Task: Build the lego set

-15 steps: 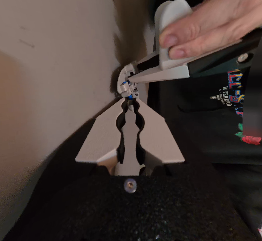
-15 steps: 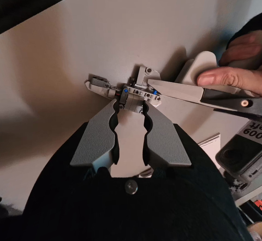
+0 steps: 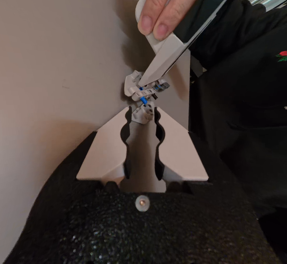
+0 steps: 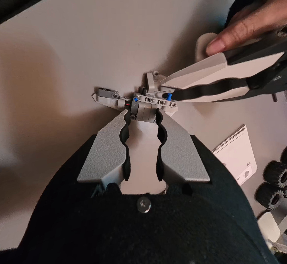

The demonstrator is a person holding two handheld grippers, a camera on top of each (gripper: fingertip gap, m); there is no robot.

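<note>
Grippers (image 4: 142,113) (image 3: 142,110) converging on lego assembly (image 4: 146,101)

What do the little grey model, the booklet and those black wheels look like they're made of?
The grey model looks like hard moulded plastic: smooth, faintly glossy, with crisp pin holes and blue pegs. The booklet looks like matte white paper, with stacked page edges showing. The black wheels seem to be dull rubber tyres with ridged tread on grey hubs, though blur leaves that open.
</note>
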